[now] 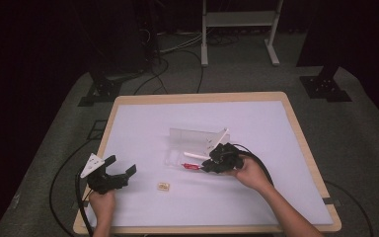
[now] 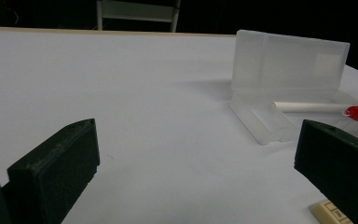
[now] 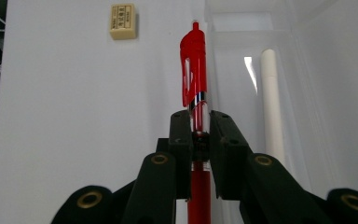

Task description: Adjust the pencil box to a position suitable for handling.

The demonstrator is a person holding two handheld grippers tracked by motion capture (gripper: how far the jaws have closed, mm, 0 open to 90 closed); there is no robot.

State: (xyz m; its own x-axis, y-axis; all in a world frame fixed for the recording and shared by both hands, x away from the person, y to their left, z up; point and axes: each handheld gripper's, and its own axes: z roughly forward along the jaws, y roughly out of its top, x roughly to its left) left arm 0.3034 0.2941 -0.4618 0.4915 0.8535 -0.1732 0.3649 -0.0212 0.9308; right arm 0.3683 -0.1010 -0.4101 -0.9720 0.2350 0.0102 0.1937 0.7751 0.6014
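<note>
Red pen pinched, hovering at the case's edge

Near me, left gripper (image 1: 123,174) idles, jaws spread; eraser (image 1: 163,186) at 3 o'clock. My right gripper (image 3: 199,122) pinches the red pen (image 3: 194,70). Thin barrel could twist, catch the clear pencil case (image 1: 192,143) wall. Right gripper view shows the clamp; high view doesn't.
</note>
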